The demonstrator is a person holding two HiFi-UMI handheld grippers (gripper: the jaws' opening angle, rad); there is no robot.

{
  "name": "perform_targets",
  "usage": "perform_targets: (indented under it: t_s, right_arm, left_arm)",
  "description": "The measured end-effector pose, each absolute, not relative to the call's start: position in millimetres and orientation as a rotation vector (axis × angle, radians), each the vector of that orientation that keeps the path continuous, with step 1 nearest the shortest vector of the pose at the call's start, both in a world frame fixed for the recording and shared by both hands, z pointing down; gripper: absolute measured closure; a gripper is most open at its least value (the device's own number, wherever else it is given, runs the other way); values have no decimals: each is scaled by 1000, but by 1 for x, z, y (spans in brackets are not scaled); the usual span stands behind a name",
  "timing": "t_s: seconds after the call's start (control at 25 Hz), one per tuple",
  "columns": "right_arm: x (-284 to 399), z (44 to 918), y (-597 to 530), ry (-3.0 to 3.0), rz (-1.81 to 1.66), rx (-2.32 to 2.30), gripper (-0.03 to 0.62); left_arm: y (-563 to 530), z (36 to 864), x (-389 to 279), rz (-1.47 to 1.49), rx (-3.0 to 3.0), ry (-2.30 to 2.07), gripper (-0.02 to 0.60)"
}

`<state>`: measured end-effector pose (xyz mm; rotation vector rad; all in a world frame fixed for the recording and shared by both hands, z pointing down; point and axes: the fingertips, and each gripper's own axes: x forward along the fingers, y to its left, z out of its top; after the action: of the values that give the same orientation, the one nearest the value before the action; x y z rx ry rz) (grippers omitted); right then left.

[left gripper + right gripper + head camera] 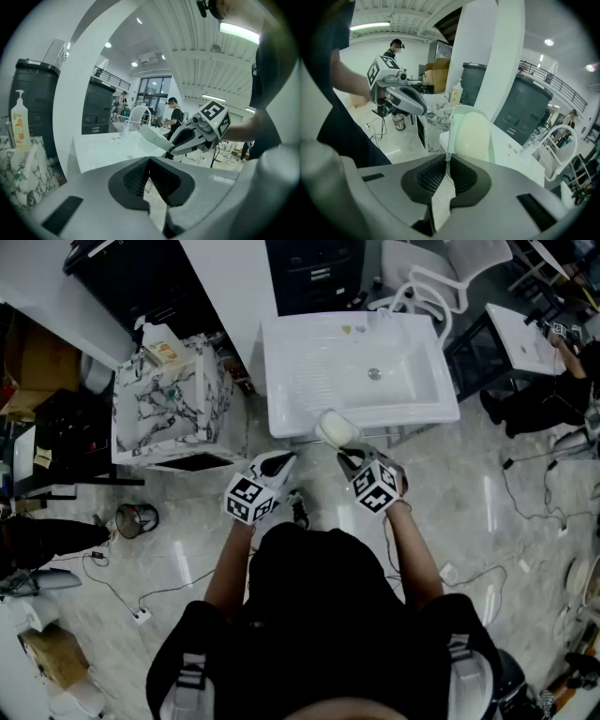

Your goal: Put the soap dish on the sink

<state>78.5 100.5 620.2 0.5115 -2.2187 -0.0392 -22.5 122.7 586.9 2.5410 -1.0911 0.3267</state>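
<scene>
I've got the soap dish point(471, 133) pinched by its thin rim in my right hand-held gripper point(447, 164), jaws clamped tight on it. It's up in the air, right at the near edge of the sink point(412, 381), not set down yet. My left hand-held gripper point(149, 176) is alongside with its jaws together, nothing in them. So this is the carry. By my reckoning, next I reach forward over the flat rim, lower gently, then let go.

The left tongs point(149, 162) were closed on nothing. Beyond them, the right tongs point(170, 148) gripped the dish point(152, 135) above the sink point(105, 149).
</scene>
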Motion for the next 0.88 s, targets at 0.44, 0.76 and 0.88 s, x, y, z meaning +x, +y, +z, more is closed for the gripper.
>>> perform_targets:
  t_s: [0.44,0.76,0.88]
  right_arm:
    - [127,614,183,-2232,-103,477,574]
    - [146,619,213,-2236,-98,468,574]
    - [149,622,218,-2240,-85,468,574]
  left_arm:
    - [219,583,30,344,2523,-1135,581]
    - [250,582,46,349,2515,-1159,581]
    - [254,584,48,354,2513,-1160,581]
